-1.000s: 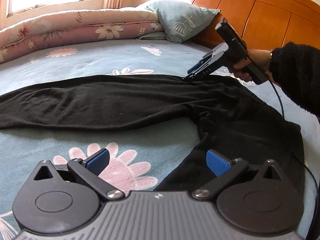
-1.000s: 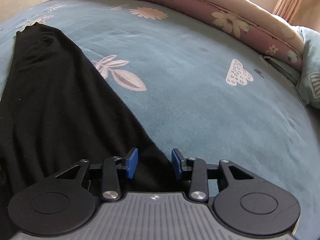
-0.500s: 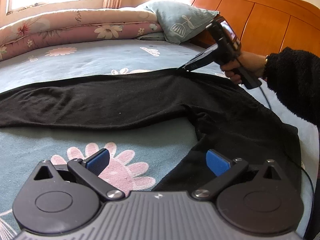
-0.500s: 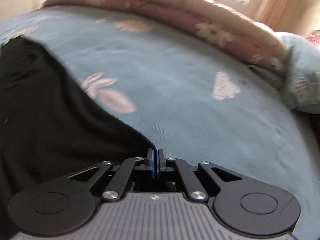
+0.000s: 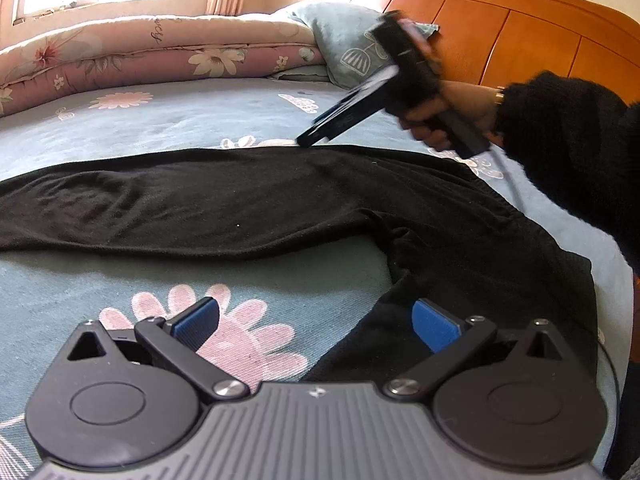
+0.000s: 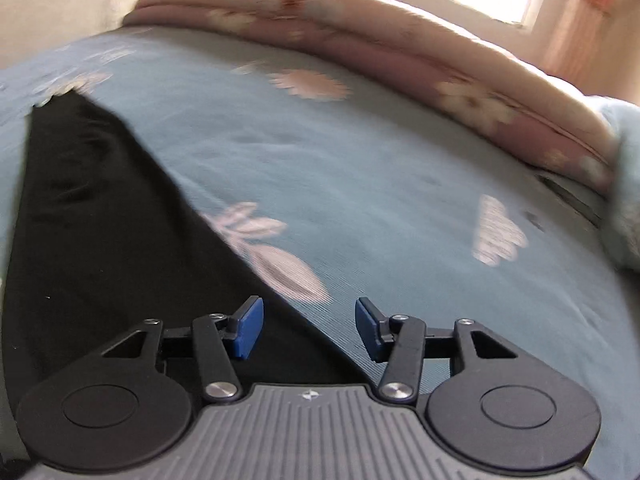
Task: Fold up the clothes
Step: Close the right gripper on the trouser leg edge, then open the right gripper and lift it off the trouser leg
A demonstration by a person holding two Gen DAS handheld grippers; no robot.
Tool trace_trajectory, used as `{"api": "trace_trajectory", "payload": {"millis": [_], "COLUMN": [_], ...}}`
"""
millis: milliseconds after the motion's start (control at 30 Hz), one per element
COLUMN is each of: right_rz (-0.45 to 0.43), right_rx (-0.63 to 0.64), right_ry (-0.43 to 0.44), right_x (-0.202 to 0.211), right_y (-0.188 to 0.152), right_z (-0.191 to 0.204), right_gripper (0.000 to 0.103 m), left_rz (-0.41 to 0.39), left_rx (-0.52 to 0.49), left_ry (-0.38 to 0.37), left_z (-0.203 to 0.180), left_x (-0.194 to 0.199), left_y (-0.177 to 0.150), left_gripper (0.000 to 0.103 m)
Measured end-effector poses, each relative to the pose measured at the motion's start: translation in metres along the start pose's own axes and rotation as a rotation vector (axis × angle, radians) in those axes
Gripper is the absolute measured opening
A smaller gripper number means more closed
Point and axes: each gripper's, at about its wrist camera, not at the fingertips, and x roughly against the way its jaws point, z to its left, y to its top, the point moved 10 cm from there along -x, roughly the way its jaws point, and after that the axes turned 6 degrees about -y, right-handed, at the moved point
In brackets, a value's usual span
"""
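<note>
A pair of black trousers (image 5: 248, 196) lies flat on the blue flowered bed sheet (image 5: 160, 120), one leg stretched left, the other running toward me at the right. My left gripper (image 5: 316, 322) is open and empty, low over the sheet, its right pad at the near leg's edge. My right gripper (image 6: 308, 326) is open and empty just above the far edge of the trousers (image 6: 92, 248). It also shows in the left wrist view (image 5: 310, 138), blurred, held in a hand over the far trouser edge.
A rolled pink floral quilt (image 5: 152, 56) lies along the far side under the window. A pale blue pillow (image 5: 348, 48) leans on the wooden headboard (image 5: 520, 40). A black-sleeved arm (image 5: 580, 144) and a cable reach in from the right.
My right gripper closed on the far trouser edge half a second ago, then opened again and swung left, lifting slightly. The left gripper has stayed still and open.
</note>
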Motion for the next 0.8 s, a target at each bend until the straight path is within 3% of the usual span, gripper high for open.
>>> {"api": "trace_trajectory", "payload": {"millis": [167, 200, 233, 267, 333, 500, 567, 667, 767, 800], "right_rz": [0.049, 0.051, 0.054, 0.056, 0.036, -0.026, -0.023, 0.001, -0.058, -0.077], "right_rx": [0.045, 0.038, 0.021, 0.009, 0.036, -0.079, -0.107, -0.114, -0.123, -0.124], "right_ry": [0.057, 0.083, 0.132, 0.17, 0.131, -0.037, -0.144, -0.105, -0.037, -0.006], "right_x": [-0.032, -0.034, -0.032, -0.029, -0.025, -0.032, -0.04, -0.044, -0.028, -0.023], "right_y": [0.006, 0.006, 0.004, 0.003, 0.001, 0.018, 0.018, 0.014, 0.025, 0.03], "right_z": [0.016, 0.018, 0.023, 0.028, 0.036, 0.013, 0.001, 0.006, 0.01, 0.012], "right_gripper": [0.053, 0.034, 0.007, 0.005, 0.003, 0.001, 0.001, 0.003, 0.033, 0.054], "left_rz": [0.0, -0.001, -0.001, -0.001, -0.001, -0.006, -0.006, -0.008, -0.006, -0.005], "left_rx": [0.009, 0.012, 0.015, 0.018, 0.02, 0.027, 0.028, 0.031, 0.032, 0.032], "left_ry": [-0.016, -0.02, -0.023, -0.025, -0.023, -0.017, -0.019, -0.02, -0.017, -0.016], "left_z": [-0.001, -0.001, -0.001, -0.001, -0.001, 0.001, 0.001, 0.0, 0.001, 0.001], "left_x": [0.001, 0.001, 0.001, 0.001, 0.0, 0.0, 0.0, 0.0, -0.001, -0.002], "left_y": [0.0, 0.0, 0.0, 0.0, 0.0, 0.0, 0.0, 0.001, 0.001, 0.001], "left_gripper": [0.102, 0.102, 0.102, 0.102, 0.102, 0.102, 0.102, 0.102, 0.102, 0.102]}}
